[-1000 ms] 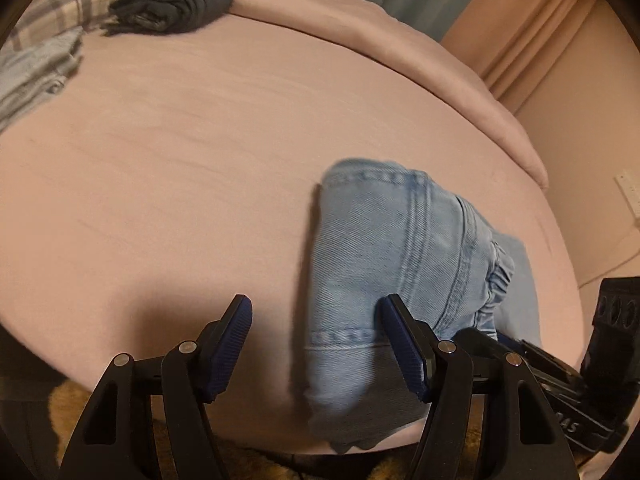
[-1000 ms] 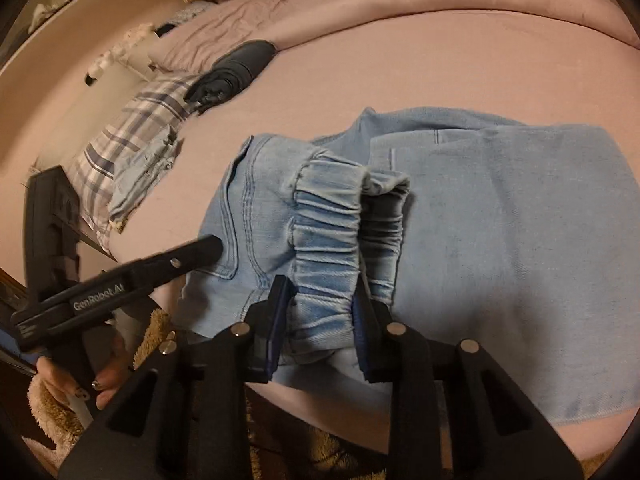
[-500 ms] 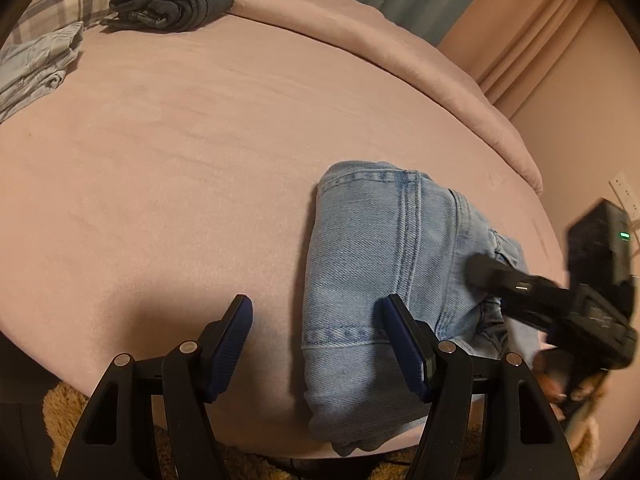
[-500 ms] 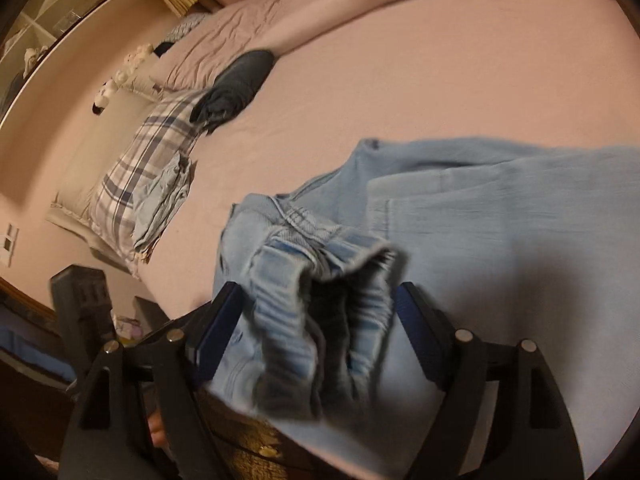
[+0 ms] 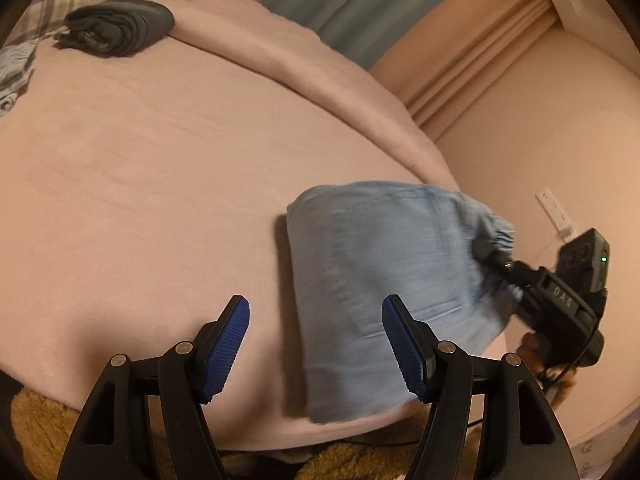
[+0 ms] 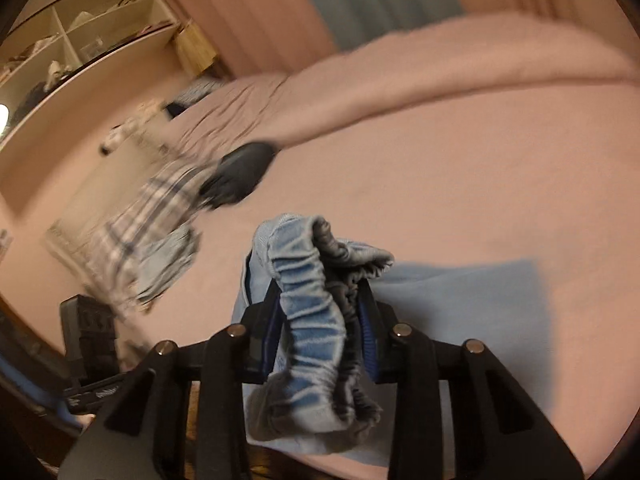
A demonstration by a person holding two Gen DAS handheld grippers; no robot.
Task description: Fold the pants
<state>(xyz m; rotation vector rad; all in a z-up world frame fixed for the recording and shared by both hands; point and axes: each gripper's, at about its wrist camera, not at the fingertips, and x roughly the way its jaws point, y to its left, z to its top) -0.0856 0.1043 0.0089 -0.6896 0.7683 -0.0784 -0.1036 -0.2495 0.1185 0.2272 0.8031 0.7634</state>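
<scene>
Pink bed (image 5: 160, 184) carries all | pants (image 5: 384, 280) near front edge, partly folded, final fold left | right gripper (image 6: 320, 320) closing, waistband (image 6: 316, 308) between its pads | left gripper (image 5: 316, 344) spread, empty, over front edge | dark bundle (image 5: 116, 26), plaid pillow (image 6: 132, 232) at far edge, well apart, nothing blocks

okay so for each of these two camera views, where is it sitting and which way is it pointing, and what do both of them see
Left wrist: on the open left hand-held gripper, looking down across the pink bed at the light blue jeans; right hand-held gripper at right.
Right wrist: on the right hand-held gripper, its jaws closing on the jeans' elastic waistband; faces the plaid pillow and shelves.
Shared: bed, jeans, dark folded garment.
</scene>
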